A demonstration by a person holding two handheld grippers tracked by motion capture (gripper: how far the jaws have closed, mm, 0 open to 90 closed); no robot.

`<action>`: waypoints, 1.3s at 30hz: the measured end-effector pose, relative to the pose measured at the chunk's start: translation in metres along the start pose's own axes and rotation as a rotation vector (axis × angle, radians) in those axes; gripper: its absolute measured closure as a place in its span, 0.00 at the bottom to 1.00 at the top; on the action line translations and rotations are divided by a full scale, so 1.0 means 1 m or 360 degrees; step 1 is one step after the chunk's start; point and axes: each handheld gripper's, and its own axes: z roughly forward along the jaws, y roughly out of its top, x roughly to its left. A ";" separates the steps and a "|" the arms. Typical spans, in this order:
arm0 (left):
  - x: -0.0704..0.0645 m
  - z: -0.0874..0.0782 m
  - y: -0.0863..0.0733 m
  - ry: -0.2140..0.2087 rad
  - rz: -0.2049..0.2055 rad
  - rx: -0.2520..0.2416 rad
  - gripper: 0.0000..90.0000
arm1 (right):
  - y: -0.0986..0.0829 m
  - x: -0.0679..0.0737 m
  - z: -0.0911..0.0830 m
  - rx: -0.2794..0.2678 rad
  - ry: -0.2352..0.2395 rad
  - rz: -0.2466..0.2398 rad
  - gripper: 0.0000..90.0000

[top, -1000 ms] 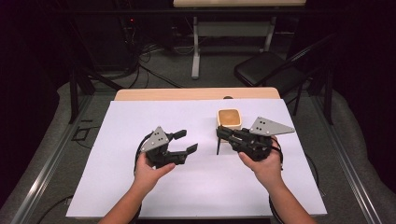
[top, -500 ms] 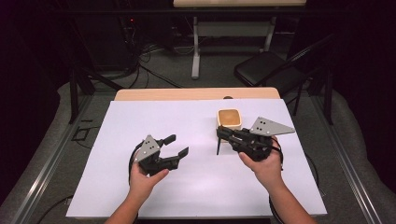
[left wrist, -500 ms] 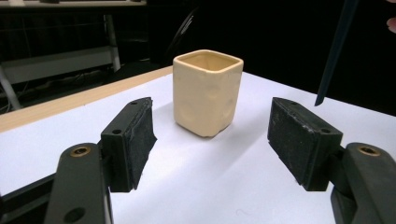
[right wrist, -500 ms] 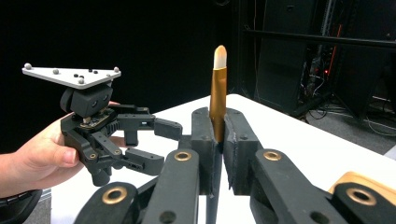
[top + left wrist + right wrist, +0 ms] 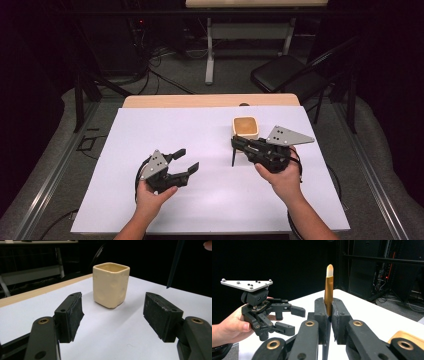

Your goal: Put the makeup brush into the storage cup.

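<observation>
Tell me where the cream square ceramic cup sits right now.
The cream square ceramic cup stands upright on the white table, right of centre in the high view, just beyond the right gripper.

- a lab or recording studio, not a home: dark, black-draped surroundings close in behind and to both sides of the grippers.
- the white-covered table [image 5: 150, 130] under the tools has a bare wooden far edge.
- beyond it, loose cables [image 5: 165, 55] trail over grey carpet.
- a black folding chair [image 5: 285, 75] stands farther off, beyond the right-hand tool.
- equipment racks [image 5: 392, 267] with small red lights stand past the table's edge.
</observation>
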 end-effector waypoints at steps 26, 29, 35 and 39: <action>0.001 0.002 -0.005 0.0012 -0.0028 0.0037 0.35 | 0.023 -0.011 0.008 0.0035 -0.0034 -0.0010 0.93; 0.001 0.002 -0.005 0.0014 -0.0030 0.0035 0.35 | 0.027 -0.014 0.008 0.0027 -0.0034 0.0000 0.93; 0.001 0.002 -0.005 0.0010 -0.0037 0.0035 0.35 | 0.037 -0.018 0.009 0.0033 -0.0054 -0.0012 0.93; 0.002 0.002 -0.006 -0.0008 -0.0041 0.0039 0.35 | 0.042 -0.020 0.010 0.0032 -0.0064 -0.0019 0.93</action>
